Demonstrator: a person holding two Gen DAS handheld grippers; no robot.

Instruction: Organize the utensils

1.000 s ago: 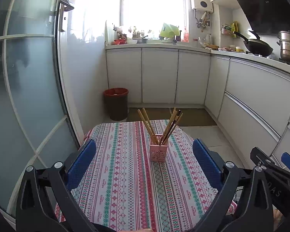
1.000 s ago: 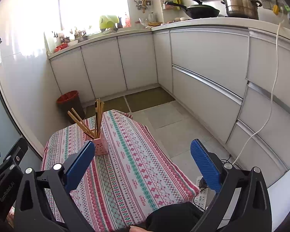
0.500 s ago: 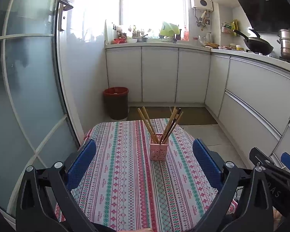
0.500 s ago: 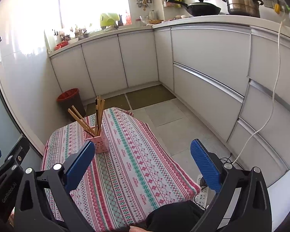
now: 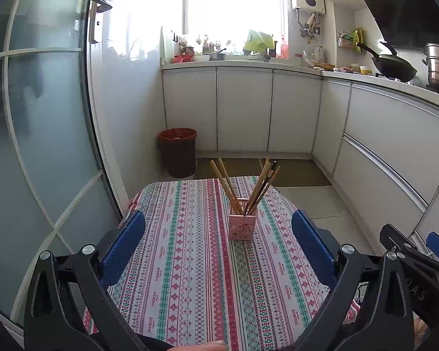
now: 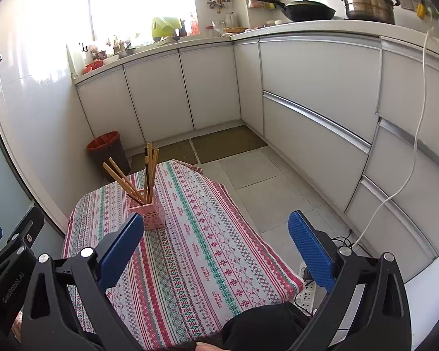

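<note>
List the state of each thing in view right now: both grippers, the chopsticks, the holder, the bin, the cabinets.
Left gripper: open, empty, above the tablecloth.
Right gripper: open, empty.
Chopsticks: standing in the holder, splayed into two leaning bunches.
Pink holder: upright on the tablecloth.
Bin: uncovered, on the floor.
Cabinet doors: shut.

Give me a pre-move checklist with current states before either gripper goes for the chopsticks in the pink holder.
1. Left gripper open and holding nothing: ok.
2. Right gripper open and holding nothing: ok.
3. Pink holder upright on the tablecloth: ok.
4. Chopsticks all in the holder, splayed in two bunches: ok.
5. Loose utensils left on the cloth: none in view; ok.
6. Whether the chopsticks are sorted in matching pairs: cannot tell.
</note>
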